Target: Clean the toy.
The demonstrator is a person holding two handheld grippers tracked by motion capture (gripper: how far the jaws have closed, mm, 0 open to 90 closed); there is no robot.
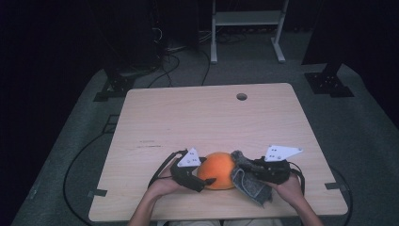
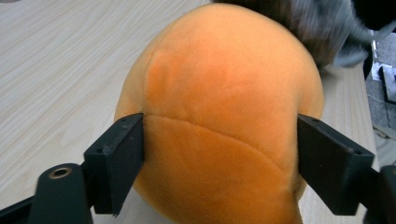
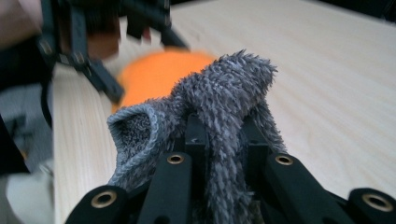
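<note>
Orange plush ball [image 1: 217,170] sits low centre in the high view, on the near part of the wooden table [image 1: 207,117], between both hands. Left gripper [image 1: 200,176] has it straddled: in the left gripper view the ball [image 2: 219,121] fills the middle and both black jaws sit against its sides at lower left and lower right, contact looks light, fabric barely dented. Read that as bracing the ball so it doesn't roll, not a hard squeeze. Right gripper [image 1: 247,170] comes in from the right of the ball with jaws pressed together on a grey fuzzy cloth [image 1: 248,181]; in the right gripper view the cloth [image 3: 224,107] bunches up from between the jaws at bottom centre, its folded tip pointing at the orange ball [image 3: 154,74] in the upper left. Cloth is bunched at the tip so there's a padded end to rub with. Likely a wipe of the ball's surface, one hand steadying, the other wiping. In the high view the cloth looks to touch the ball's right side.
</note>
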